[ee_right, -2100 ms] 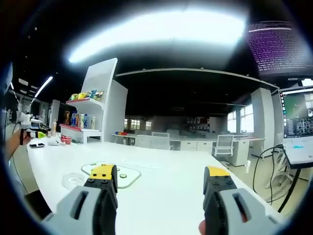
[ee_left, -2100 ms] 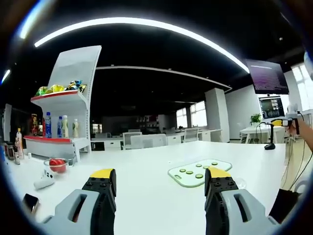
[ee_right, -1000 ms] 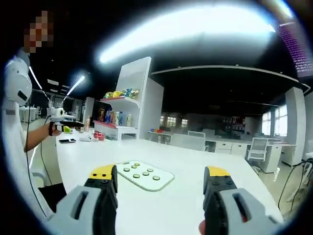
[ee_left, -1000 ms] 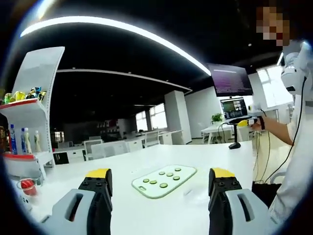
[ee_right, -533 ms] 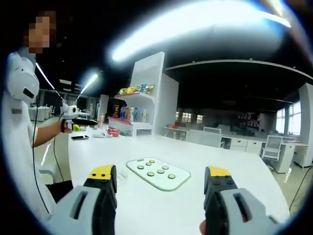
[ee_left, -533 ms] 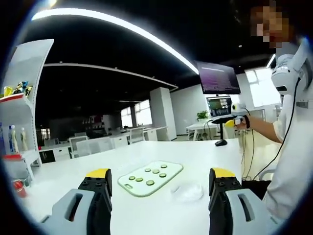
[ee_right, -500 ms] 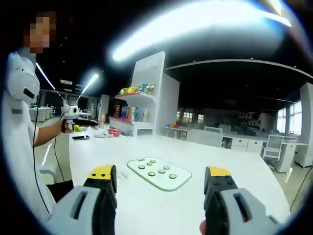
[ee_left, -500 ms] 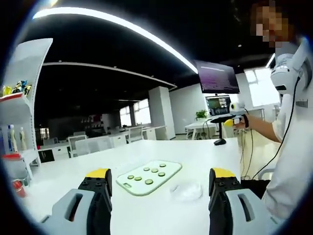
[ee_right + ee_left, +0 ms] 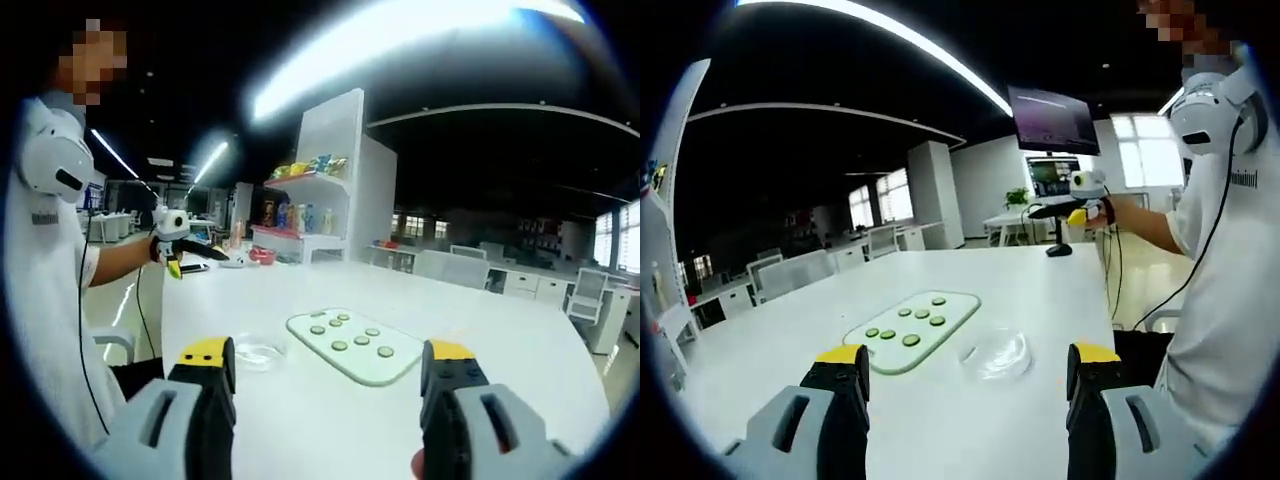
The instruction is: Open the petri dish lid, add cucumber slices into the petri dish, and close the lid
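A pale green cutting board (image 9: 960, 305) lies on the white table (image 9: 1040, 285) with several cucumber slices (image 9: 911, 340) on it. A clear petri dish (image 9: 996, 352) with its lid on sits just right of the board. My left gripper (image 9: 970, 356) hovers over the table short of both, open and holding nothing. In the right gripper view the board (image 9: 398, 346) and slices (image 9: 340, 346) lie ahead, and the petri dish (image 9: 258, 352) sits to their left. My right gripper (image 9: 328, 352) is open and empty, short of them.
A person in a white shirt (image 9: 1215, 270) stands at the table's edge, one hand holding the right gripper (image 9: 1080, 195) out. A monitor (image 9: 1050, 120) hangs behind. A white shelf (image 9: 320, 200) with snacks and bottles stands at the far end, small items (image 9: 250, 258) near it.
Both cameras have swung and come closer to the table's near edge. The petri dish now lies nearer in both views. Board, slices and dish have not moved; both grippers stay open.
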